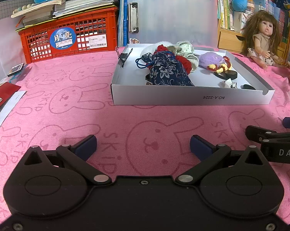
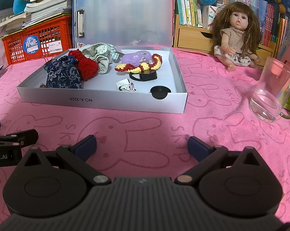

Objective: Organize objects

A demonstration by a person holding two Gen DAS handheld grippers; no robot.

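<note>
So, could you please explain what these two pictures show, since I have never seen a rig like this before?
There is no robot arm here: a person carries a two-finger gripper in each hand, and each gripper has a fisheye camera looking forward along its fingers. One picture comes from the left gripper, the other from the right gripper. Both are open and hold nothing, hovering over a pink rabbit-print cloth. Ahead lies a shallow white box holding a dark blue floral pouch, a red knitted piece, a purple plush toy and other small items. To the right are a doll sitting on the cloth and a clear glass.
</note>
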